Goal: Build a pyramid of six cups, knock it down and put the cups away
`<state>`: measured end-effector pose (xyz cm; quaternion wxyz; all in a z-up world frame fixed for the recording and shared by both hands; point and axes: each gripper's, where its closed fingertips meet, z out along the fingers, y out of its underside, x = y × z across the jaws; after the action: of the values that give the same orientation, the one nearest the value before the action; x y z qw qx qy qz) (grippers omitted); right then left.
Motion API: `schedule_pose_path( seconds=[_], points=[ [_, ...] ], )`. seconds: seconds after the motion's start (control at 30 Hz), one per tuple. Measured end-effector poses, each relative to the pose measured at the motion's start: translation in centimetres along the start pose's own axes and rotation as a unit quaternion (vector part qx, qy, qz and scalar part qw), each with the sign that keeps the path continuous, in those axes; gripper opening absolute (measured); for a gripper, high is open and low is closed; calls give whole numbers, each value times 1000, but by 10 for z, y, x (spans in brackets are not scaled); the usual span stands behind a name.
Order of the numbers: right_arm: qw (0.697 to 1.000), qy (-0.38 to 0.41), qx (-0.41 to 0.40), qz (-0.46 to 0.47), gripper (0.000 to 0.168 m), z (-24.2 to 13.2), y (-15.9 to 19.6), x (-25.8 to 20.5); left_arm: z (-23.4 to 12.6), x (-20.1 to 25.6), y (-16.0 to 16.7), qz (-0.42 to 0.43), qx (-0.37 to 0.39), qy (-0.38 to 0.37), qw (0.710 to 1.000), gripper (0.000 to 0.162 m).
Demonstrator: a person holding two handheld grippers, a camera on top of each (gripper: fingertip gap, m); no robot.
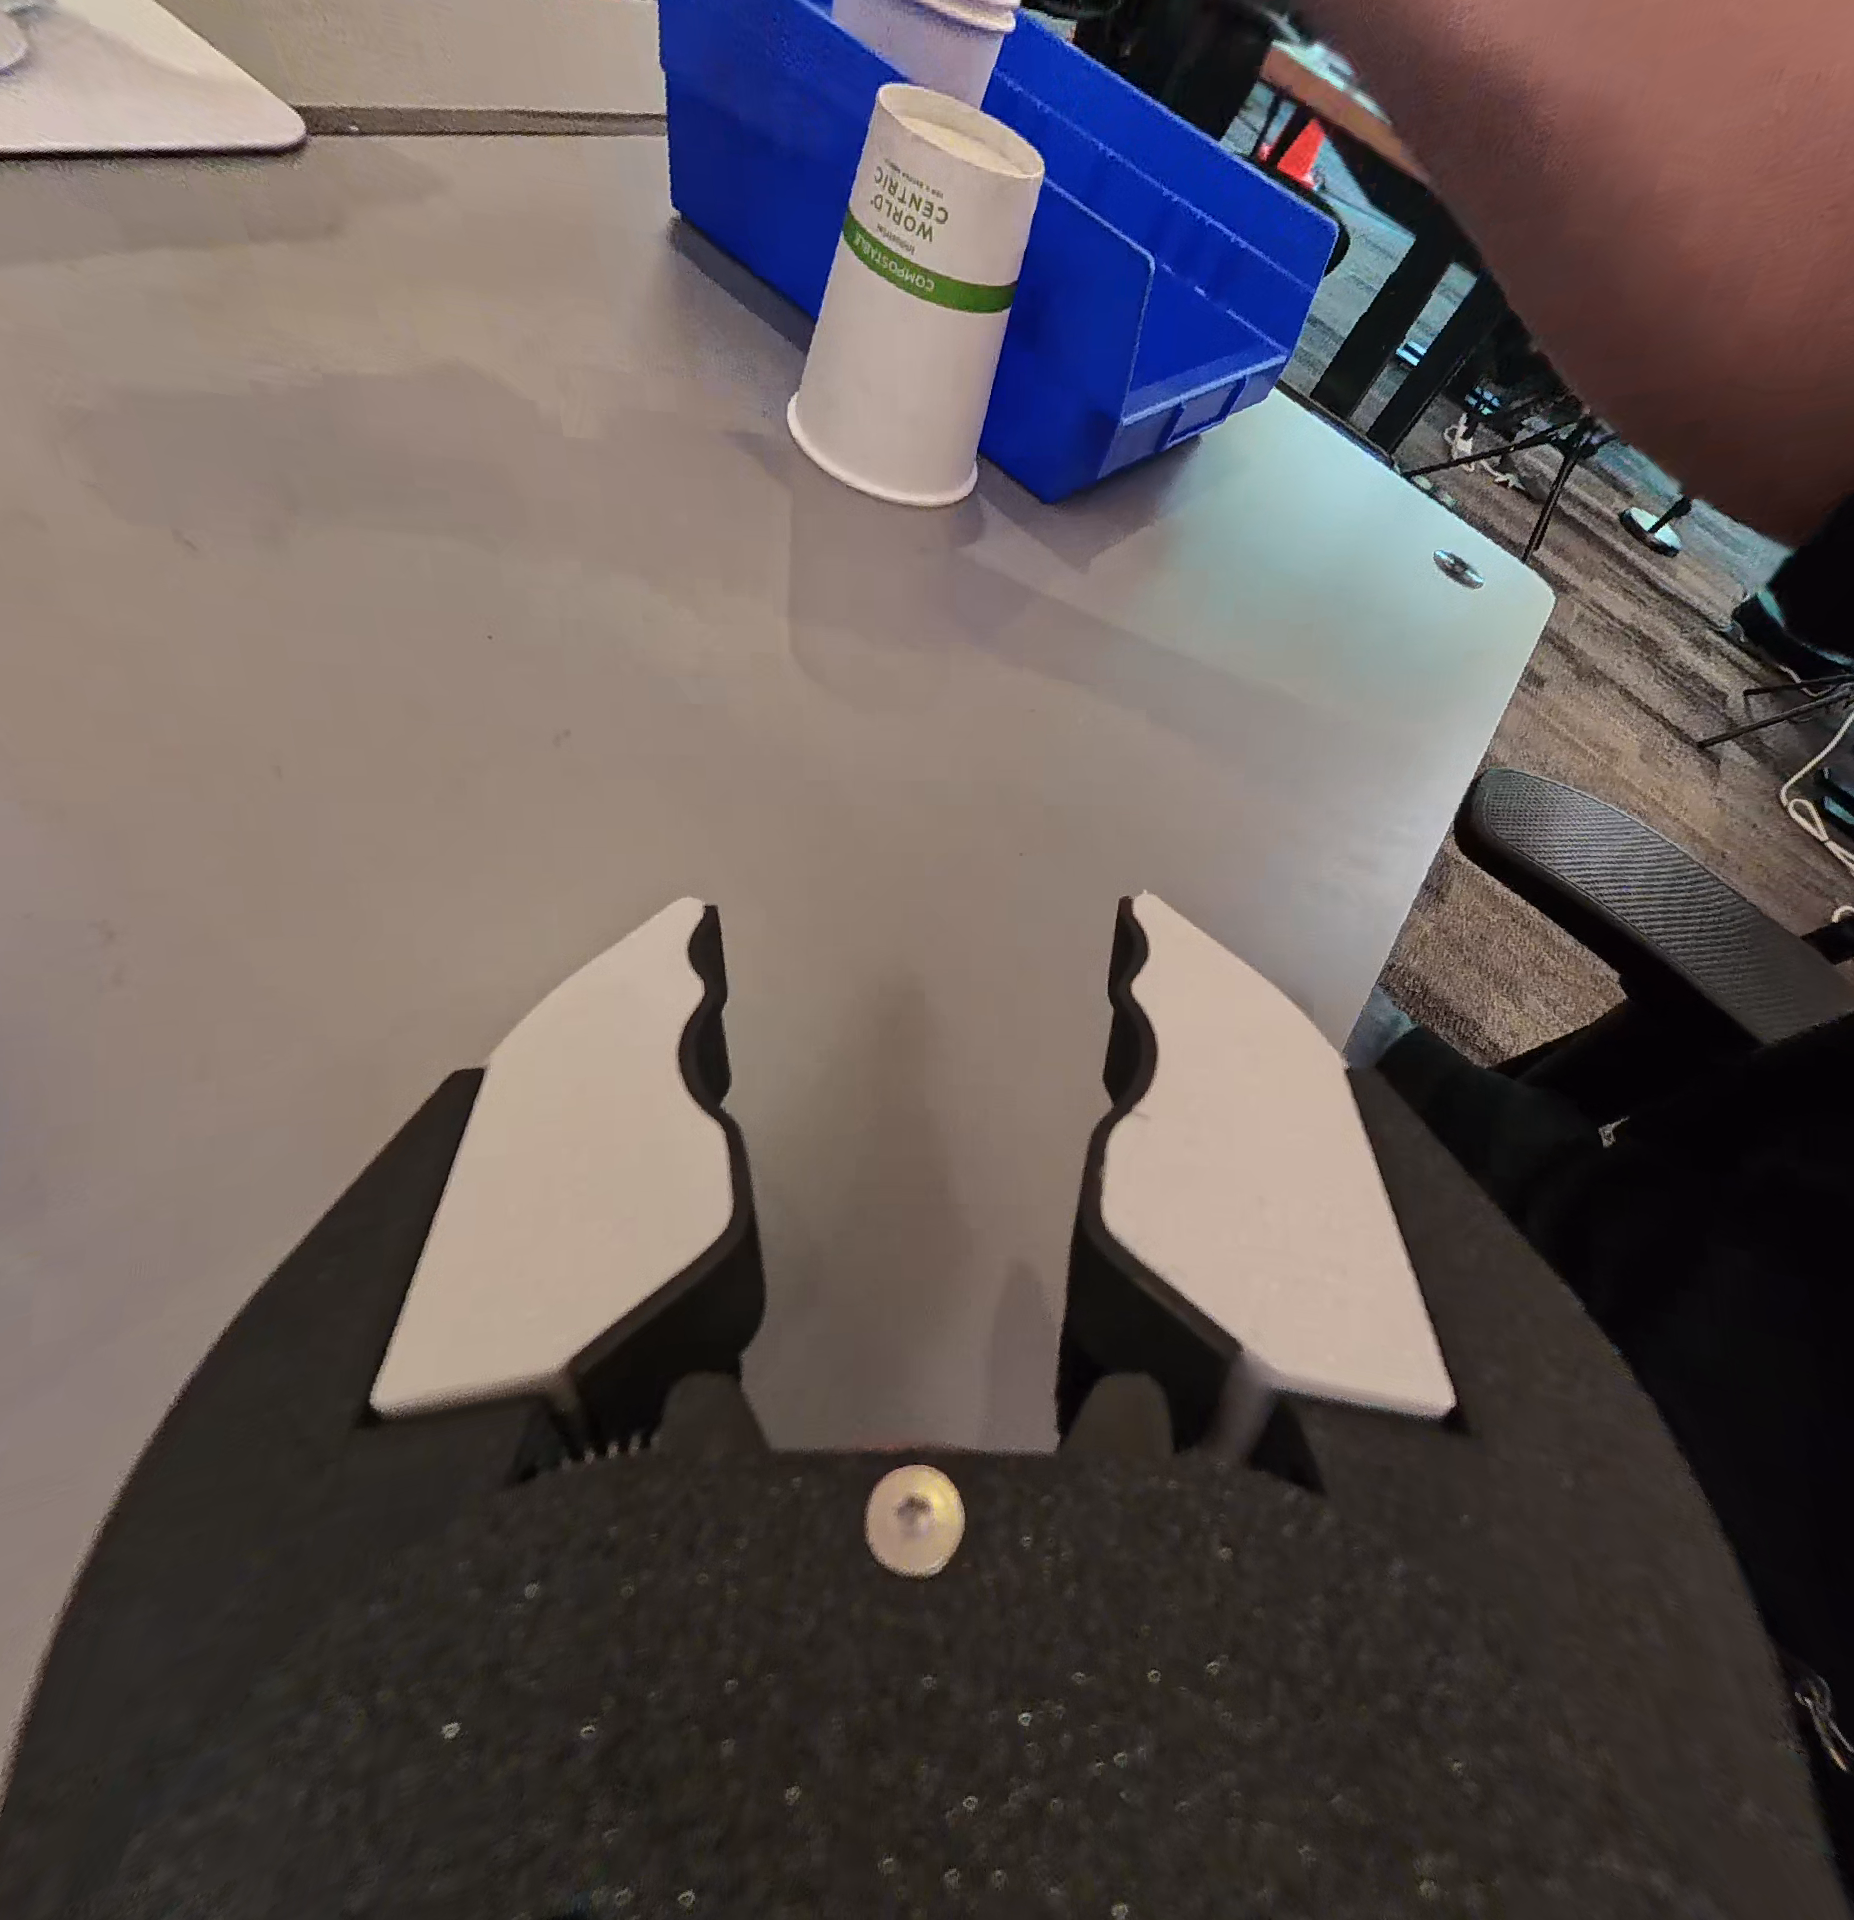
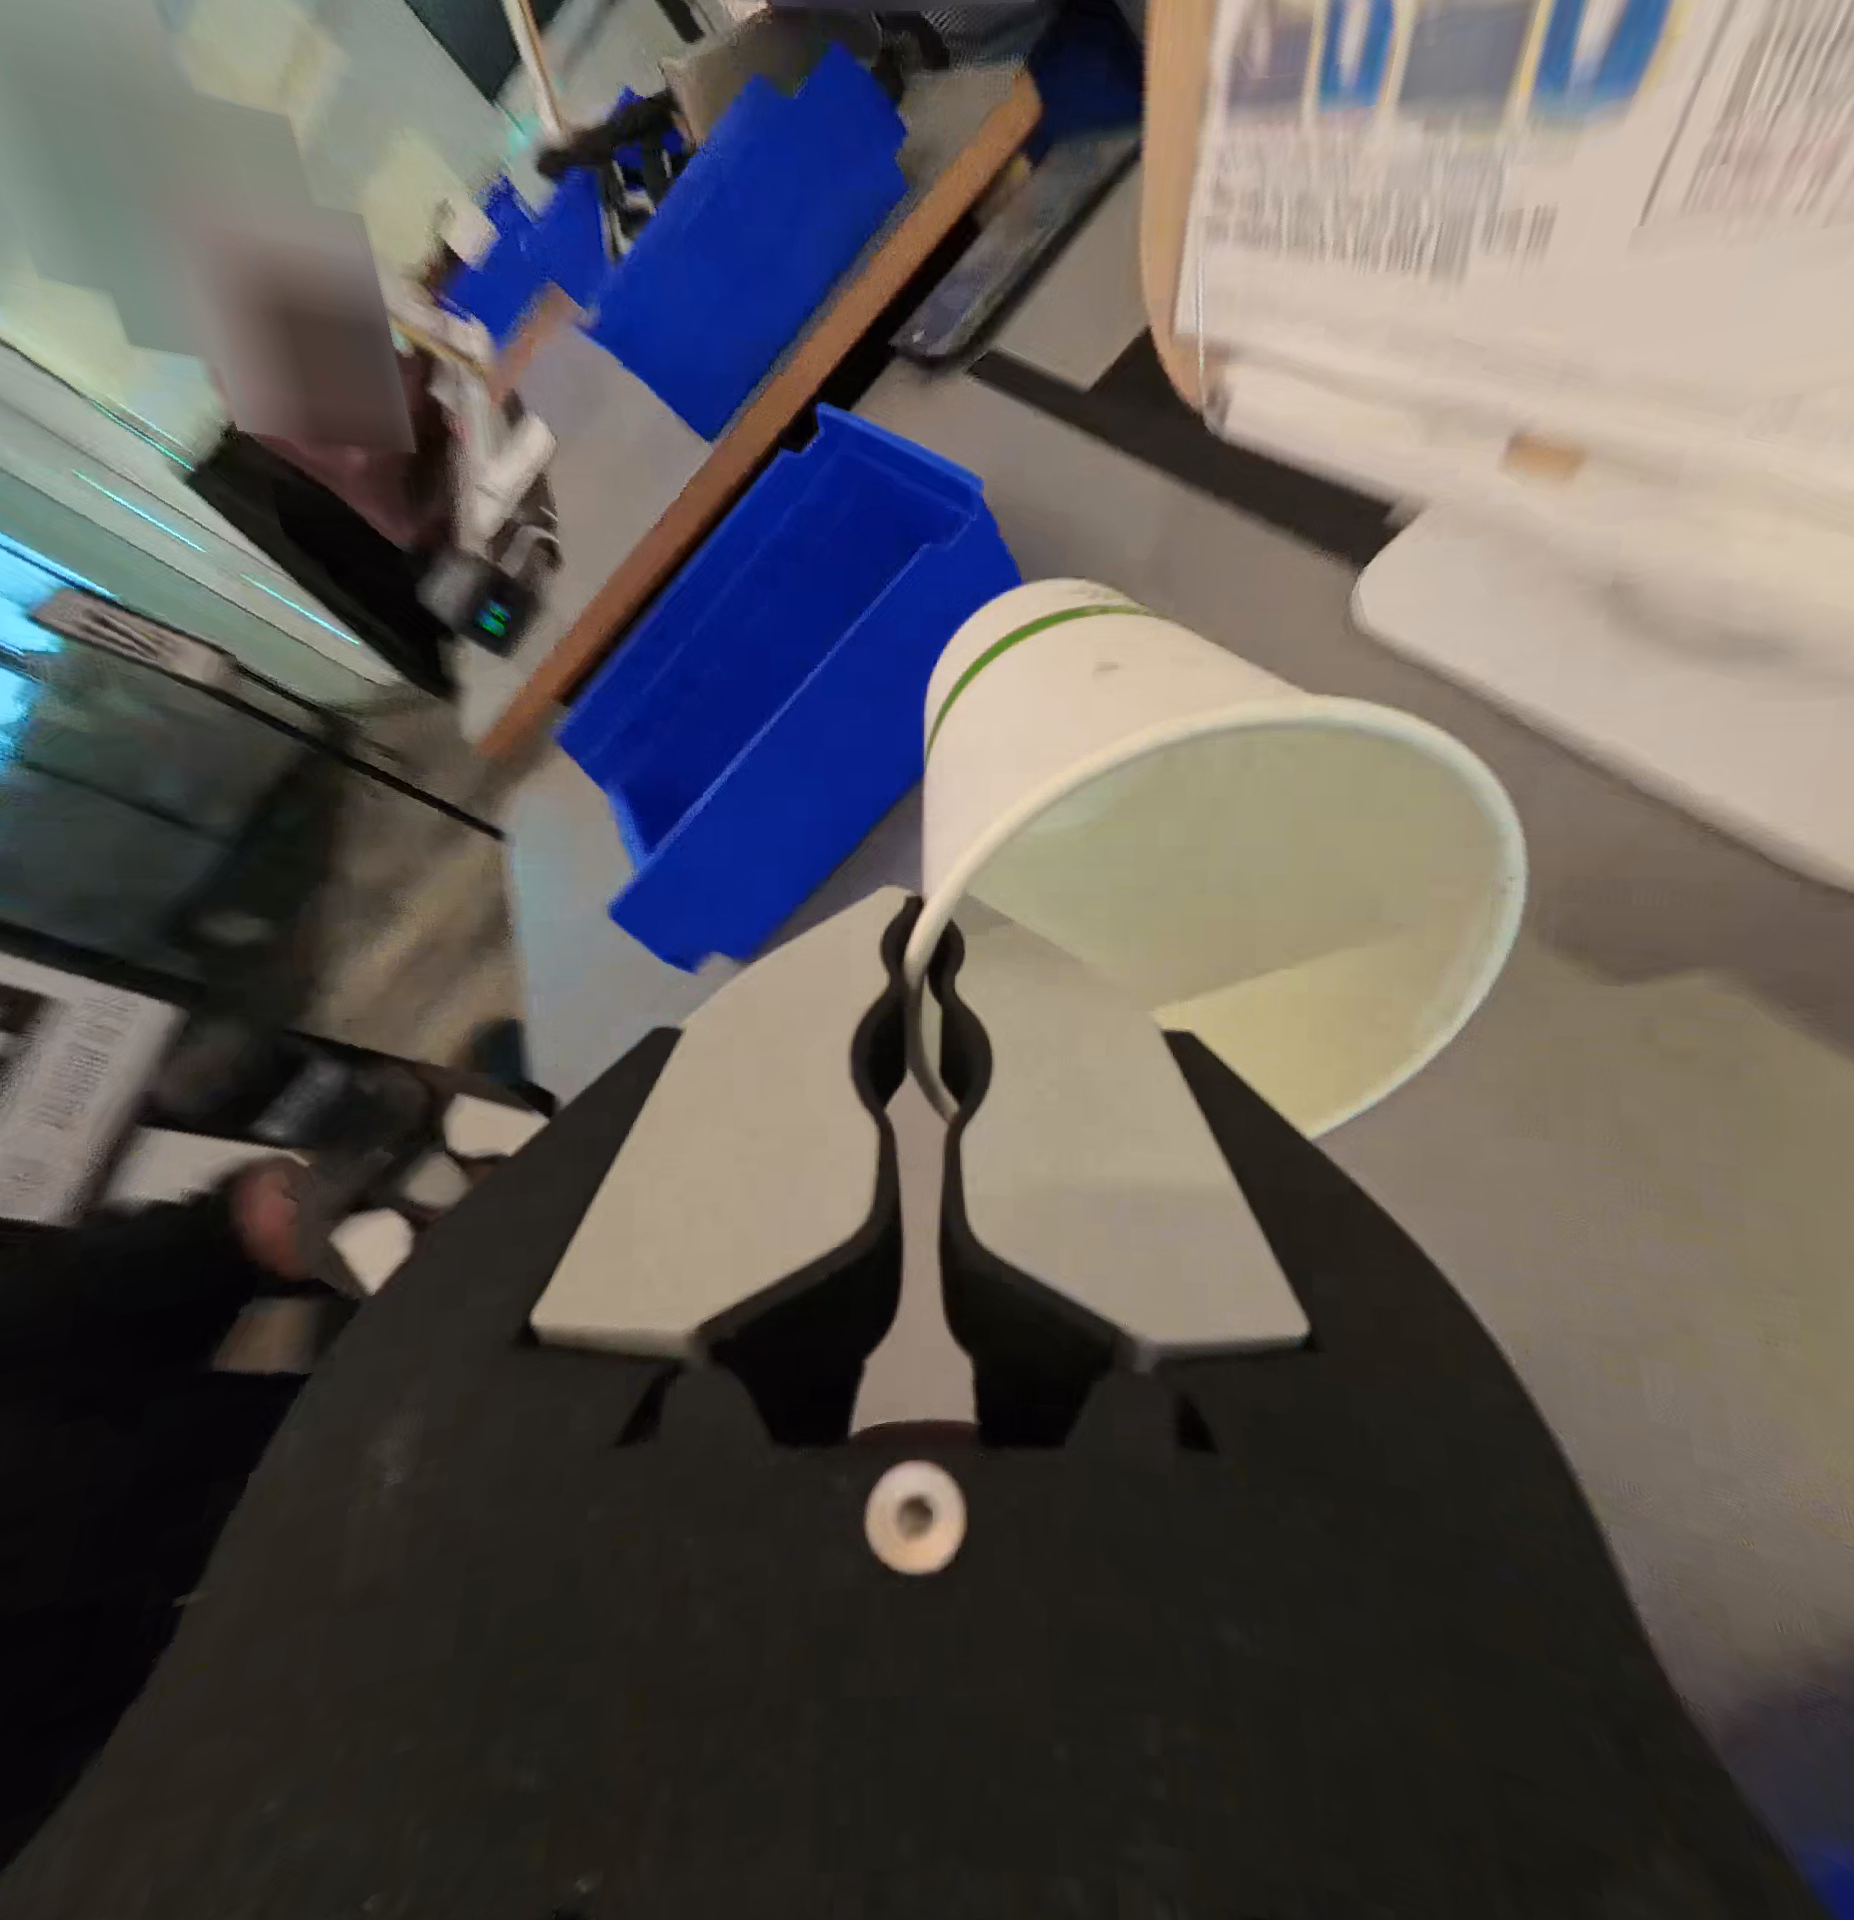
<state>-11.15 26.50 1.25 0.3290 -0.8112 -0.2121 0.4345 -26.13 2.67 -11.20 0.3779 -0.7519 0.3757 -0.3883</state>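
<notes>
In the left wrist view a white paper cup with a green band stands upside down on the grey table, against the blue bin. Another white cup shows at the top edge over the bin. My left gripper is open with nothing between its fingers, low over the table, well short of the cup. In the right wrist view my right gripper is shut on the rim of a white paper cup with a green band, which hangs tilted with its mouth toward the camera, above the table beside the blue bin.
The table's right edge and corner are close, with a black office chair beyond. A person's arm crosses the upper right. A white pad lies at the far left. A white board base stands at the right; more blue bins sit behind.
</notes>
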Motion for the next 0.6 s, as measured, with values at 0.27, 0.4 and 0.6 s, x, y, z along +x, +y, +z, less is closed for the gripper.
schedule_pose_path(
  seconds=[0.27, 0.4, 0.6],
  points=[
    [850, 399, -146, -313, 0, -209, -17, -3, 3, 4, -2, -12, 0, 15, 1000, 70],
    [816, 421, -299, -260, 0, -265, 10, 35, 8, 7, -3, -7, -5, 19, 1000, 70],
    [817, 366, -410, -177, 0, -263, 43, 99, 14, 9, 2, 5, -17, 14, 1000, 70]
  ],
)
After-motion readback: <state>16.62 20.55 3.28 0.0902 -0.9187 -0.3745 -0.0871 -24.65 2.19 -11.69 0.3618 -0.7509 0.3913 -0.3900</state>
